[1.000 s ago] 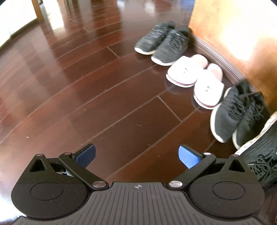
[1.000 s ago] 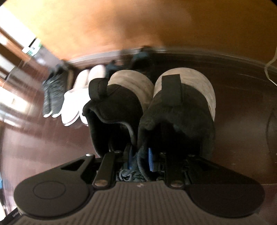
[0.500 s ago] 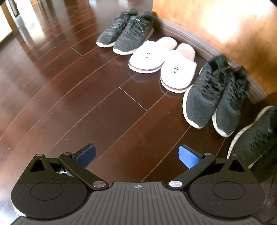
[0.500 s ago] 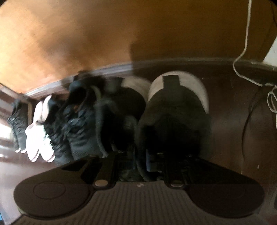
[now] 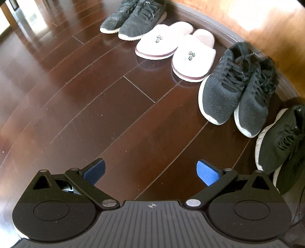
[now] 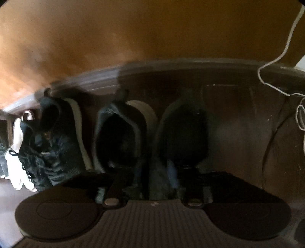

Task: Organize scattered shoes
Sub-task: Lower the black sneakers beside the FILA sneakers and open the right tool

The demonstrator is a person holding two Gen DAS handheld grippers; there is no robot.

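My right gripper (image 6: 152, 181) is shut on the inner collars of a pair of black sneakers with pale soles (image 6: 122, 137), heels toward the baseboard; the view is dark and blurred. Left of them stands a black mesh pair (image 6: 55, 152). In the left wrist view the row along the wall reads grey sneakers (image 5: 133, 19), white slippers (image 5: 175, 45), black mesh sneakers (image 5: 238, 91), then the held black pair (image 5: 280, 141) at the right edge. My left gripper (image 5: 150, 169) hangs open above bare floor, holding nothing.
An orange-brown wall (image 5: 257, 17) with a dark baseboard (image 6: 171, 72) runs behind the shoes. A white cable (image 6: 282, 53) trails down the wall and loops on the floor to the right of the held pair. Dark wooden floor (image 5: 85, 99) spreads to the left.
The right gripper has brought the black pair down and closer to the baseboard, right of the black mesh sneakers. The left gripper's view has shifted along the row; it stays open.
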